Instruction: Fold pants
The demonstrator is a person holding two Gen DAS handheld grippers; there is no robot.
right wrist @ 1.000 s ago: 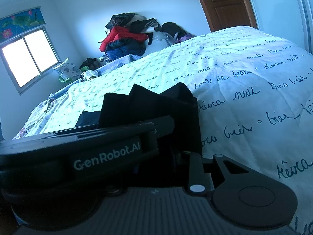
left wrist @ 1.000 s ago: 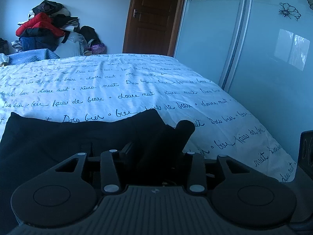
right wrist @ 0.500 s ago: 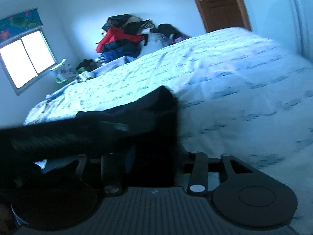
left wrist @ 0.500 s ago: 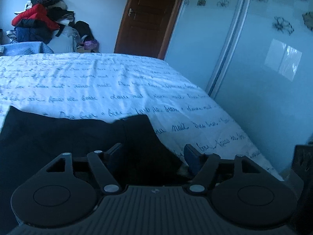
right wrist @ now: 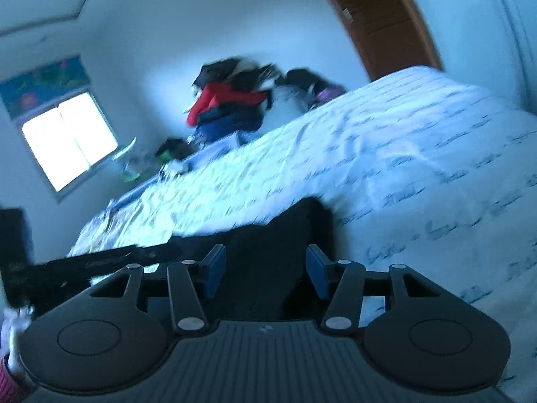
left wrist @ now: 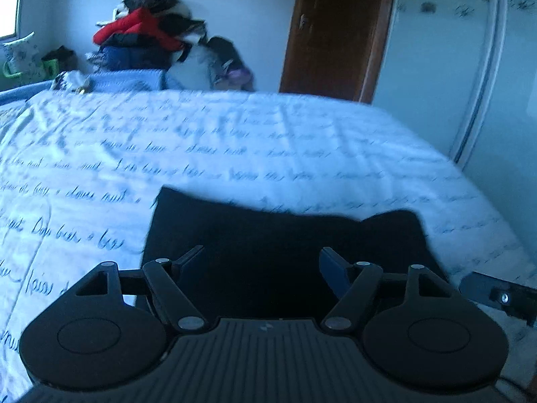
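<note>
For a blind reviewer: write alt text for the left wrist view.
The left gripper, jaws open with nothing clamped between them, sits over folded black pants lying flat on a bed's white bedspread printed with handwriting. Behind are a pile of clothes, a brown door and a white wardrobe.

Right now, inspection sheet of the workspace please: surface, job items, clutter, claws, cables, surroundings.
Surface: bed under a white cover printed with dark script, lightly creased.
Job's things: black pants, folded into a flat block near the bed's near edge; one corner stands up slightly.
Clutter: clothes pile with a red garment beyond the far side of the bed; small items by the window, too blurred to name.
Claws: left claw open, jaws have just been opening, nothing gripped; right claw open, likewise just opening, pads clear of the cloth.
Cables: nothing seen.
Surroundings: brown door, wardrobe with flower print, bright window.
</note>
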